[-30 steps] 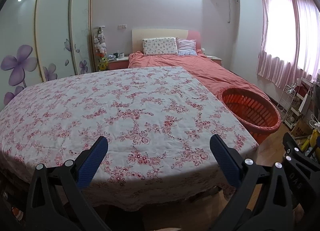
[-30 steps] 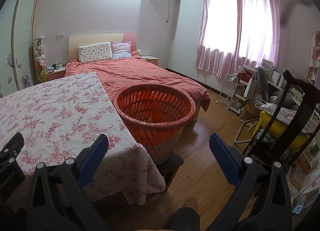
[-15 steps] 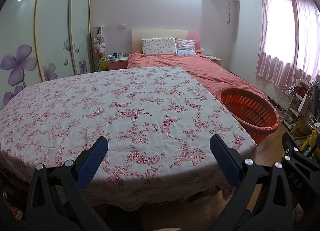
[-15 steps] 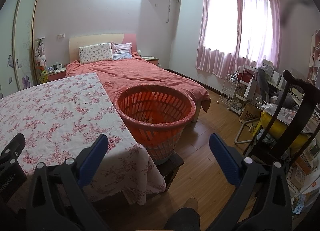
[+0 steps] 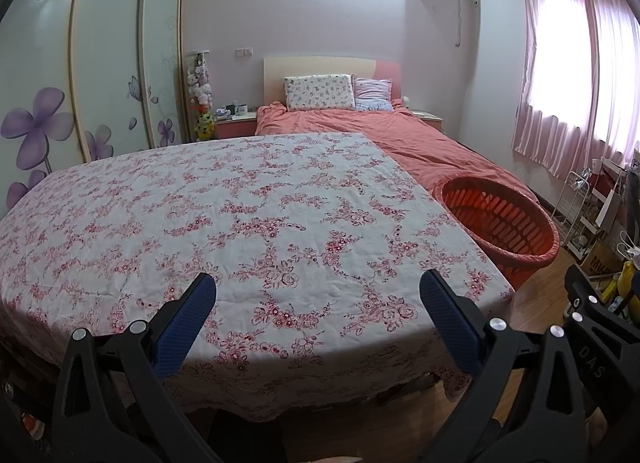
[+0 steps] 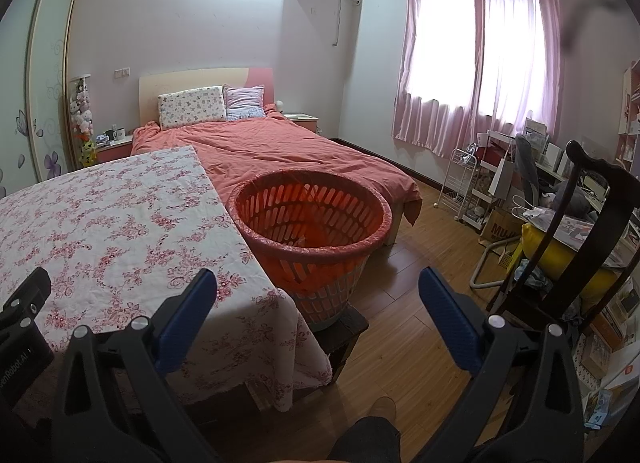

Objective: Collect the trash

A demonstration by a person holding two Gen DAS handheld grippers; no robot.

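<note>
An orange slatted basket (image 6: 310,223) with a pink bag liner stands on a dark stool beside the table's right edge; it also shows in the left wrist view (image 5: 498,223). My left gripper (image 5: 318,295) is open and empty over the near edge of the table with the floral cloth (image 5: 240,215). My right gripper (image 6: 318,295) is open and empty, in front of the basket above the wooden floor. No trash shows on the cloth.
A bed with a coral cover (image 6: 280,151) lies behind the table and basket. A dark wooden chair (image 6: 576,231) with a yellow cushion, a white wire rack (image 6: 464,191) and clutter stand at right. A wardrobe (image 5: 80,83) lines the left wall.
Both grippers have drifted slightly; the basket sits a little lower and closer in the views. Both stay open and empty.
</note>
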